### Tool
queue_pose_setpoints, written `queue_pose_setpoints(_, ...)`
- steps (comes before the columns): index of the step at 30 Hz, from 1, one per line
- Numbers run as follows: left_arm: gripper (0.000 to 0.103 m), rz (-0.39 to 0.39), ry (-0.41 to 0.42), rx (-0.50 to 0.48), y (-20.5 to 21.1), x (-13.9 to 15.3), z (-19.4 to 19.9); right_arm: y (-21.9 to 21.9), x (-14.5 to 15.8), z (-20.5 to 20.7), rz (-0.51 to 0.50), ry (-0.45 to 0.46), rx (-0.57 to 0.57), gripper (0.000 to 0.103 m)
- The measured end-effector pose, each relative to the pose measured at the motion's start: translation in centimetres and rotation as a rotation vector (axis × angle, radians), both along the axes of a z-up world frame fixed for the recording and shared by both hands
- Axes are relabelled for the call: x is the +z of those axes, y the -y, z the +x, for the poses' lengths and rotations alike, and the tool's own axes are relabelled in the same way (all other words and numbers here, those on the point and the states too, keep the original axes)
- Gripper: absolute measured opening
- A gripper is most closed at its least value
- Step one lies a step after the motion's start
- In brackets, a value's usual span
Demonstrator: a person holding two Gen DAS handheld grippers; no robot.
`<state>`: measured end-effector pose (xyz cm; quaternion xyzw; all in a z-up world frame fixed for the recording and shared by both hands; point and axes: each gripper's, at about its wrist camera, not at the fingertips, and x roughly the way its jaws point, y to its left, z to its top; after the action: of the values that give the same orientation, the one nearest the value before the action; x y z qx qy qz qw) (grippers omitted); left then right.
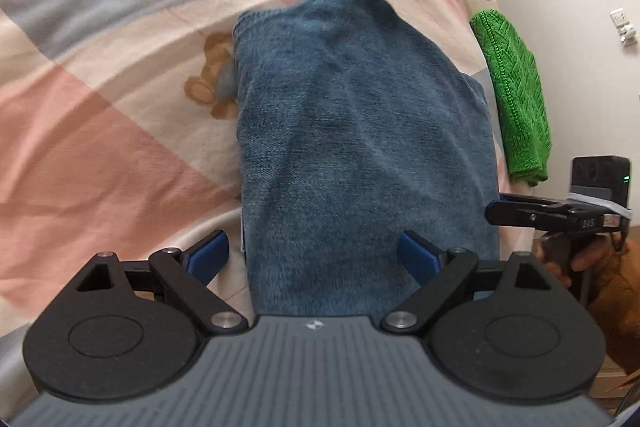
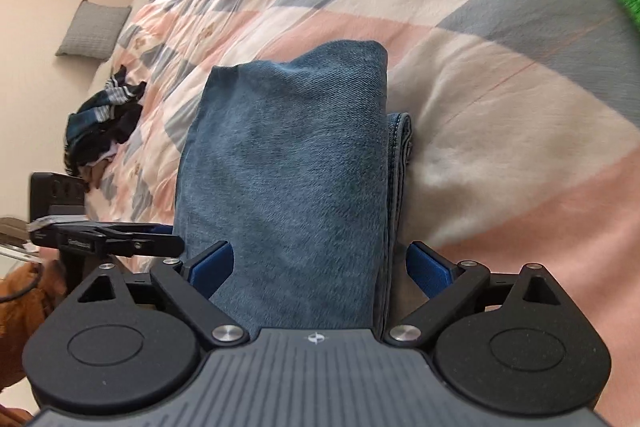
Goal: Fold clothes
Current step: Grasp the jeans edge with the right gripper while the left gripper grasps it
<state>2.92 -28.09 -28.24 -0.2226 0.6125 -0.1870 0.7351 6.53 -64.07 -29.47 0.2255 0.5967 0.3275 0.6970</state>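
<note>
Left wrist view: folded blue denim jeans (image 1: 360, 147) lie between both grippers' spread, empty fingers (image 1: 210, 257); folding looks finished, next grasp another garment.

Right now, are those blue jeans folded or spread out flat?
Folded. The blue jeans form a compact block on the bed quilt, with stacked layers showing along the right edge.

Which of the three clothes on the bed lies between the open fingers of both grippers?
The blue jeans. The green knit lies at the bed's edge, the dark striped heap far off.
</note>
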Motion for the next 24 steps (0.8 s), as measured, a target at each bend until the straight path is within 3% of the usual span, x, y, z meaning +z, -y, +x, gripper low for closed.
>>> queue_pose_setpoints(6,0.088,-0.151,-0.003,0.016,0.1,-1.4,1.4,-0.2,-1.9,0.8,0.073,-0.047,0.026,0.089)
queue_pose_setpoints(7,0.085,-0.152,-0.008,0.01,0.1,-1.7,1.4,-0.3,-2.1,0.8,0.086,-0.053,0.029,0.088)
queue_pose_setpoints(9,0.082,-0.143,-0.001,-0.011,0.3,-1.7,1.4,-0.5,-2.1,0.8,0.091,-0.054,0.041,0.076)
queue_pose_setpoints(13,0.065,-0.131,0.038,-0.041,0.1,-0.7,1.0,-0.4,-1.1,0.4,0.093,-0.029,0.058,0.066)
queue_pose_setpoints(16,0.063,-0.15,0.047,-0.046,-0.6,-0.3,0.5,0.3,-1.0,0.1,0.111,-0.037,0.023,0.061)
queue_pose_setpoints(20,0.065,-0.103,0.017,-0.053,0.4,-1.8,1.4,0.1,-2.6,0.0,0.085,-0.062,-0.02,0.061)
queue_pose_setpoints(24,0.059,-0.07,0.039,-0.085,0.9,-0.4,1.7,0.5,-1.3,-1.0,0.099,-0.032,-0.055,0.05)
